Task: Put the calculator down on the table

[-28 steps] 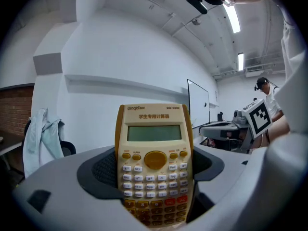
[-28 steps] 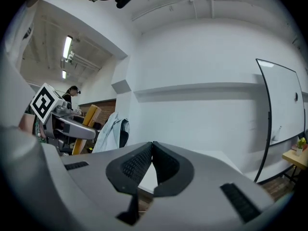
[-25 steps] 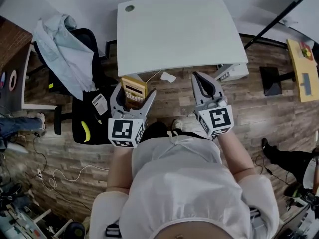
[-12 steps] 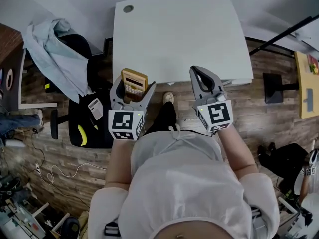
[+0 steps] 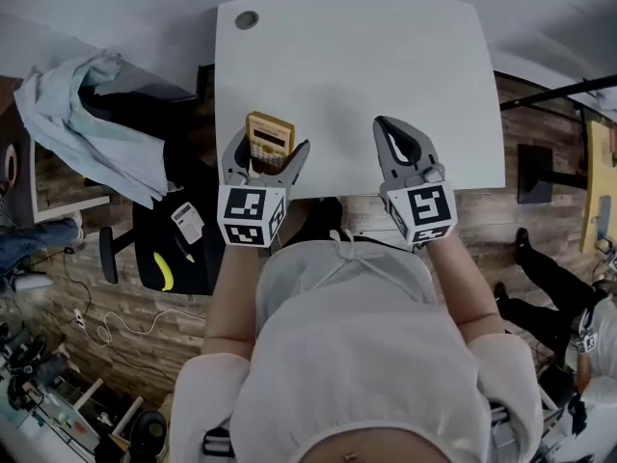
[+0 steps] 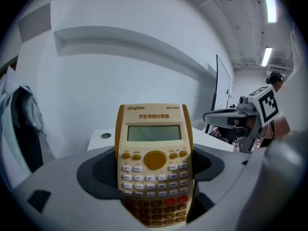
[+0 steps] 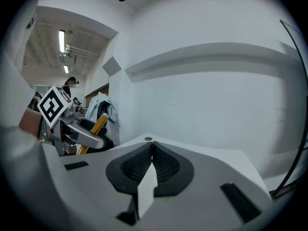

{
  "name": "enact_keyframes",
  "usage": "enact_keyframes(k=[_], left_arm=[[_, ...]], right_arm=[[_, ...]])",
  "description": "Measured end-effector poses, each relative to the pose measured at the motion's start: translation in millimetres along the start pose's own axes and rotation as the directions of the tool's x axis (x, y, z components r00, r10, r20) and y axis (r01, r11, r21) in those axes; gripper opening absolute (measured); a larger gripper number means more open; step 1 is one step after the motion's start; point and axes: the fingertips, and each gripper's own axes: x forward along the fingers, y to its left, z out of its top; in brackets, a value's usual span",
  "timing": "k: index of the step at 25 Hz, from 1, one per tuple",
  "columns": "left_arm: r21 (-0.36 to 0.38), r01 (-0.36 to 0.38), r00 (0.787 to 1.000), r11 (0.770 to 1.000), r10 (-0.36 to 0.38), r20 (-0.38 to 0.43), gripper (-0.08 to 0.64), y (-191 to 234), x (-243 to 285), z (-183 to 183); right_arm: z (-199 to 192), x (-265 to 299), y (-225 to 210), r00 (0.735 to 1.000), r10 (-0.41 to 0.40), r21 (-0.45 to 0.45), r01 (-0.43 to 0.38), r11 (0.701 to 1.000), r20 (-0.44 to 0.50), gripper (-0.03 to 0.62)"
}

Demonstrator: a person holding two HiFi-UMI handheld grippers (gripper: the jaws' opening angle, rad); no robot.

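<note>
A yellow calculator (image 5: 269, 136) (image 6: 154, 162) stands upright between the jaws of my left gripper (image 5: 266, 158), which is shut on its lower half. It hangs over the near left part of the white table (image 5: 357, 56). My right gripper (image 5: 397, 144) is over the table's near edge, jaws closed together with nothing between them. In the right gripper view the calculator (image 7: 96, 127) shows edge-on at the left, held by the left gripper (image 7: 77, 131). The right gripper (image 6: 231, 117) appears at the right of the left gripper view.
A round cable hole (image 5: 247, 19) sits at the table's far left corner. A black chair (image 5: 145, 114) draped with a pale cloth (image 5: 82, 114) stands left of the table. Wooden floor, a yellow item (image 5: 166, 270) and cables lie at the left; a person's legs (image 5: 540, 287) are at the right.
Both grippers have moved forward, from over the floor to over the table's near edge. The calculator stays held in the left gripper.
</note>
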Motion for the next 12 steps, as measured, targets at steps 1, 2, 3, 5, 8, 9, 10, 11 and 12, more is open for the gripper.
enact_keyframes(k=[1,2,3,5,8,9,10,11,12], left_arm=[[-0.006,0.001,1.000,1.000,-0.001,-0.016,0.410,8,12,-2],[-0.010,0.000,0.999,1.000,-0.001,-0.033,0.410,14,23,-4],[-0.015,-0.001,0.999,1.000,0.000,-0.051,0.410,20,34,-7],[-0.026,-0.005,0.996,1.000,0.003,-0.093,0.410,31,55,-18],[-0.044,-0.012,0.986,0.999,0.004,-0.166,0.410,46,85,-38],[-0.051,-0.012,0.982,0.999,0.002,-0.190,0.410,50,95,-44],[-0.057,-0.011,0.977,0.998,-0.001,-0.212,0.410,53,104,-49],[-0.064,-0.010,0.973,0.998,-0.005,-0.233,0.410,55,112,-54],[-0.069,-0.009,0.967,0.998,-0.009,-0.254,0.410,57,120,-59]], right_arm=[[-2,13,-4,1.000,0.005,0.005,-0.005,1.000,-0.010,0.005],[-5,25,-7,1.000,0.009,0.009,-0.009,1.000,-0.021,0.005],[-10,36,-10,0.999,0.013,0.013,-0.013,1.000,-0.032,0.005],[-21,56,-16,0.998,0.020,0.016,-0.019,1.000,-0.057,0.005],[-36,84,-21,0.995,0.036,0.023,-0.034,0.999,-0.097,0.005],[-40,93,-23,0.993,0.041,0.027,-0.038,0.999,-0.109,0.005],[-44,100,-25,0.992,0.046,0.031,-0.042,0.999,-0.119,0.005],[-47,107,-28,0.990,0.049,0.035,-0.045,0.998,-0.129,0.005],[-51,113,-31,0.989,0.052,0.040,-0.047,0.998,-0.138,0.005]])
